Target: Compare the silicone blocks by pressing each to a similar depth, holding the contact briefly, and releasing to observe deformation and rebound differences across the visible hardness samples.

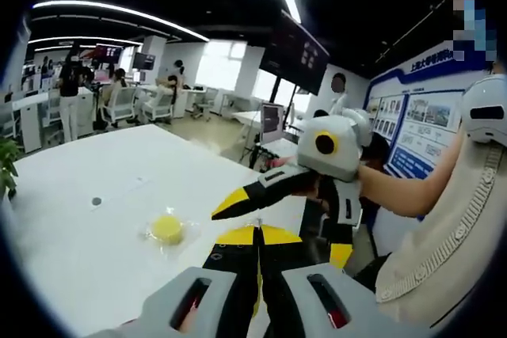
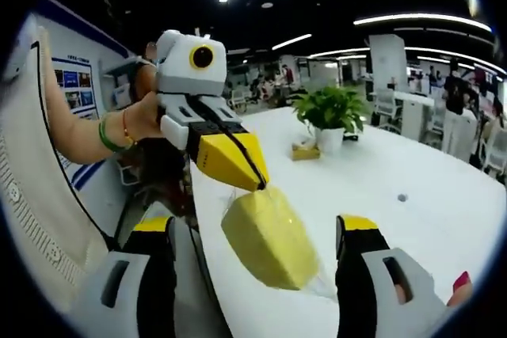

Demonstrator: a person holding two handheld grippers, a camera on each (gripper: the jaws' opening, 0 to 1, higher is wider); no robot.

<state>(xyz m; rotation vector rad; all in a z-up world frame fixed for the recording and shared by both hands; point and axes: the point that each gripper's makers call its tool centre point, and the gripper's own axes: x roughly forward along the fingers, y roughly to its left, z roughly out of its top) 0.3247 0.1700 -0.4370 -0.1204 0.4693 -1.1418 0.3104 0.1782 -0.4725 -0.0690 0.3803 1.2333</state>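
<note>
In the left gripper view, a white bench [image 1: 87, 227] spreads from the left side toward the middle. On it, a small round yellow silicone block in a clear wrapper [image 1: 167, 229] lies ahead of the left gripper [image 1: 257, 247] and a little to the left of its tips, apart from them. The jaws of the left gripper rise from the bottom of this view with their yellow tips pressed together, so they are closed. A thin edge of clear film seems to be pinched between the tips. Further right, the right gripper [image 1: 238, 199] comes into the view, held by a person's hand [image 1: 372, 184]; its black and yellow jaws point left, just above the tips of the left gripper.

In the right gripper view, the left gripper [image 2: 257, 180] comes down from the upper left, held by a hand with bracelets on the wrist [image 2: 139, 120]. Its yellow jaws are closed on the top of a clear bag, and a larger yellow silicone block [image 2: 269, 235] hangs inside that bag below the tips. This block sits between the two jaws of the right gripper [image 2: 261, 235], which stand wide open at each side of it; I see a gap on both sides, so they do not touch it. Behind, on the bench [image 2: 412, 172], stands a potted green plant [image 2: 329, 112].
</note>
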